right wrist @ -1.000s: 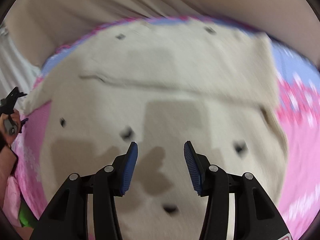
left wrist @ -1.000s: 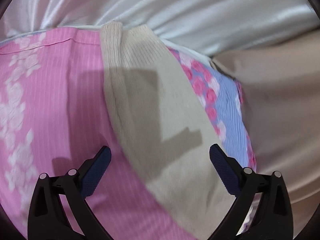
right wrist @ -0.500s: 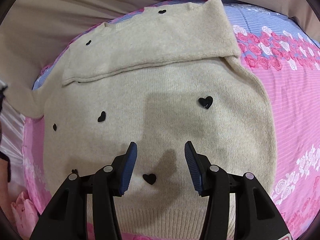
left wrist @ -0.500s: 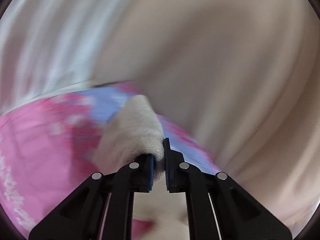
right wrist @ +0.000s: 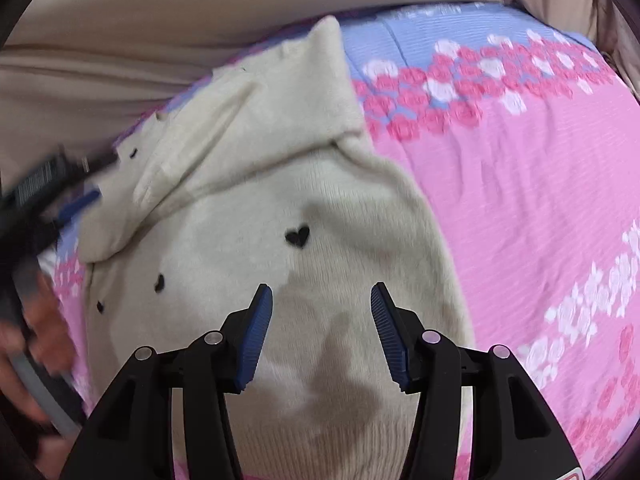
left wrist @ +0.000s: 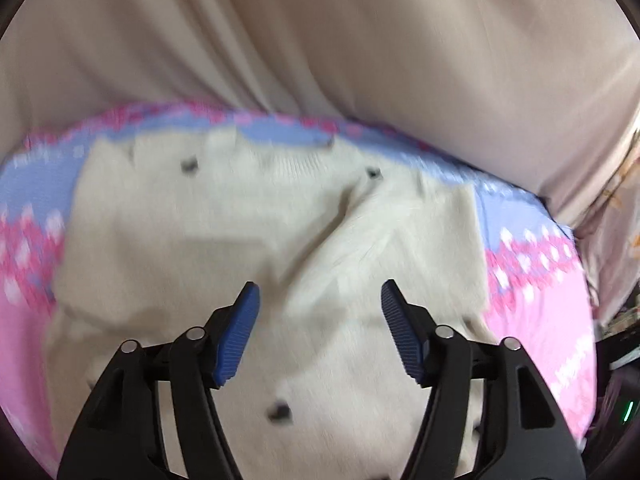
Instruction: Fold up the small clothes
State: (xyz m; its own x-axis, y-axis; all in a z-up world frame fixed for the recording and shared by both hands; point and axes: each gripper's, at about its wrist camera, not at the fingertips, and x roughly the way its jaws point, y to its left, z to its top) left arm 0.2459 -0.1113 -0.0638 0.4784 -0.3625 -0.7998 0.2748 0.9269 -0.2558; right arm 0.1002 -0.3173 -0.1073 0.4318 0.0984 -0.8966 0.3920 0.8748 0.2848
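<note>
Half a second ago the left gripper [left wrist: 320, 300] was clamped on a cream sleeve; now its jaws are seen spread apart with nothing between them, and the sleeve has been laid across the sweater [left wrist: 248, 248]. The right gripper [right wrist: 322, 300] is likewise held with its blue pads [right wrist: 256, 336] apart and empty, as it was before, above the lower body of the sweater [right wrist: 304, 184].

The sweater is cream knit, fuzzy, dotted with small black hearts [right wrist: 298, 236]. It is spread flat on the bedsheet [right wrist: 520, 208], which is pink with rose bands and a blue strip at the far edge. Both sleeves are folded inward over the chest, their edges meeting in creases near the middle.

From the left view, which is blurred by motion, both folded sleeves and the far hem line are shown, with the bedsheet [left wrist: 552, 300] on either side and beige cloth [left wrist: 360, 40] behind. From the right view, only one folded sleeve is shown sharply, ribbing is made out at the near edge, and the left gripper [right wrist: 76, 204] and the hand [right wrist: 36, 344] holding it are caught as a smear at the left margin.
</note>
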